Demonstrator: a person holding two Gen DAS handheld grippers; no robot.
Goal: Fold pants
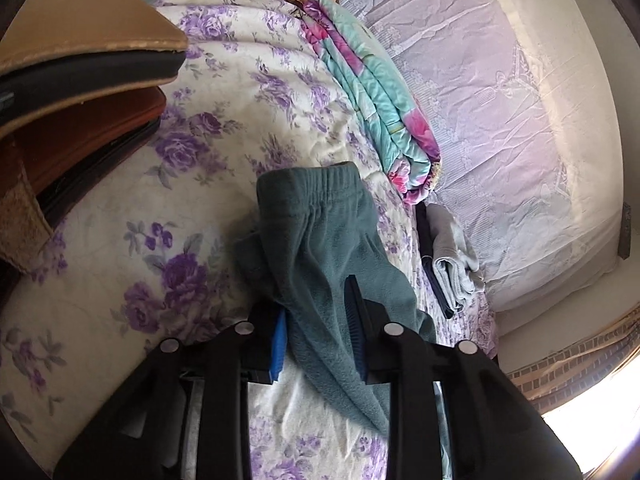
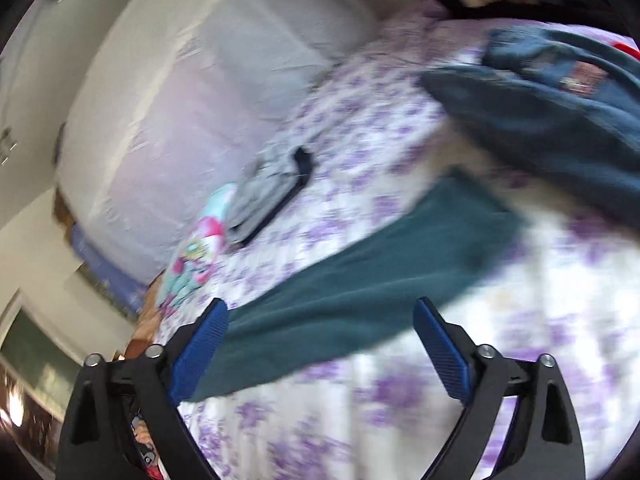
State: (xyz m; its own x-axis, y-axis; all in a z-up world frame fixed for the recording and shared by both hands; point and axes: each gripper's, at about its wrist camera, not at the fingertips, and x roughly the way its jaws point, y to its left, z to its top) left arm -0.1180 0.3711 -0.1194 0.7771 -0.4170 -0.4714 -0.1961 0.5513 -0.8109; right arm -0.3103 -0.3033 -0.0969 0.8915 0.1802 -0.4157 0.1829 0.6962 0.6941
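Observation:
Dark teal fleece pants (image 1: 320, 232) lie on a bedspread with purple flowers (image 1: 140, 240), elastic waistband at the far end. My left gripper (image 1: 316, 300) is shut on a bunched fold of the pants, its blue pads pressed against the cloth from both sides. In the blurred right wrist view, one leg of the pants (image 2: 380, 280) runs slantwise across the bed, and the rest (image 2: 560, 120), with a small label patch, lies at the upper right. My right gripper (image 2: 320, 304) stands wide open just above that leg, with the cloth passing under the left finger (image 2: 200, 344).
A folded turquoise and pink floral blanket (image 1: 372, 92) and a small stack of folded grey clothes (image 1: 452, 264) lie along the far side of the bed. Brown and black bags (image 1: 80, 60) overhang the left. A white lace-covered surface (image 1: 500, 100) lies beyond the bed.

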